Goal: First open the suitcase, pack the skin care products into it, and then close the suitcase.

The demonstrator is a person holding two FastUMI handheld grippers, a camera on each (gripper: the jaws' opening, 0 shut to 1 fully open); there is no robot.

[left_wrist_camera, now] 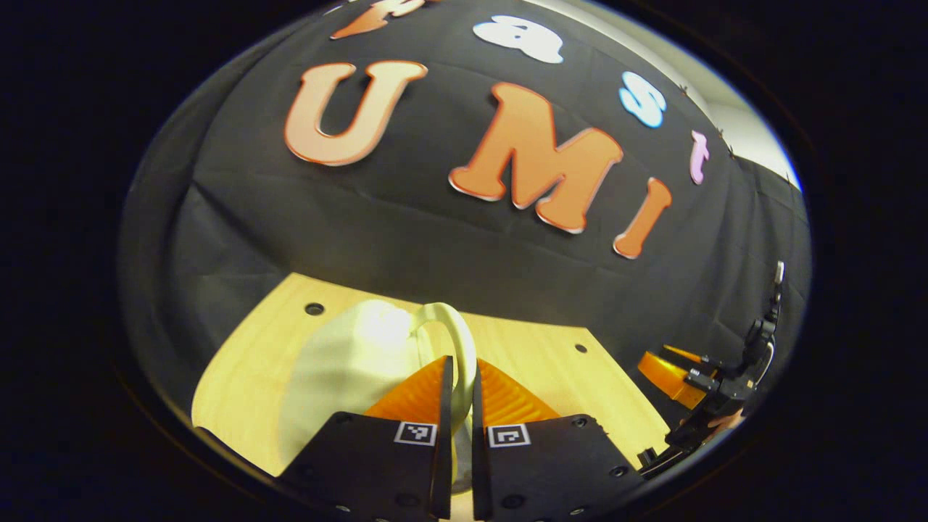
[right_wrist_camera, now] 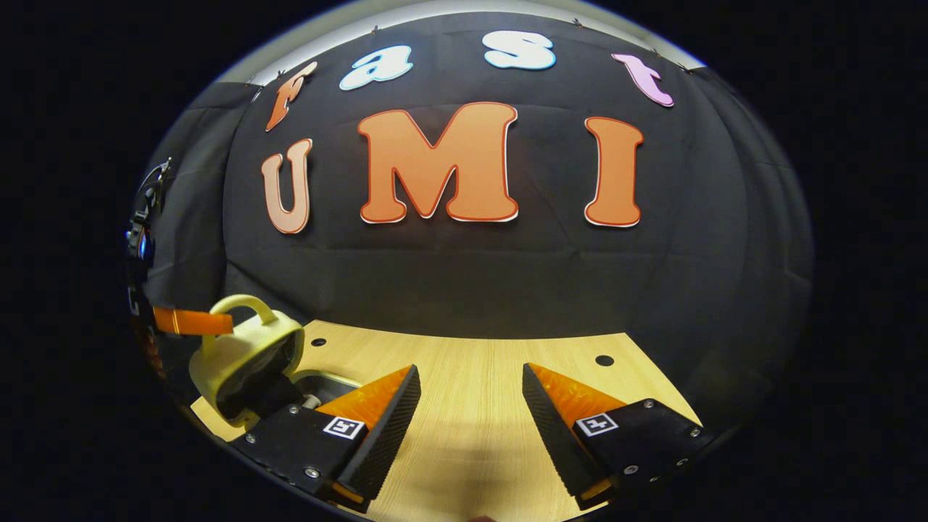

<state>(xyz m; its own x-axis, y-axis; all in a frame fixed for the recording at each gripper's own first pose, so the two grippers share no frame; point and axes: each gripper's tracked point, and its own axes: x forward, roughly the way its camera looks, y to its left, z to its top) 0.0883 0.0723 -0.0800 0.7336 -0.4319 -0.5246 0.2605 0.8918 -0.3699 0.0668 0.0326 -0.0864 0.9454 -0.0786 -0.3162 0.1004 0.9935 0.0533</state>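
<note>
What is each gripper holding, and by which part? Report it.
The left gripper is closed on the pale yellow suitcase's carry handle, the lid partly raised. The right gripper holds nothing; its jaws stand open over the wooden table.

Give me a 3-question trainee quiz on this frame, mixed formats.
1. True or false: the right tongs are shut on a bottle.
2. What do the left tongs grip? A) the suitcase handle B) the table edge C) the wall cloth
3. Fill in: the suitcase rests on the wooden ___.
Key: 1 false, they stand open over the table. 2 A. 3 table.
</note>
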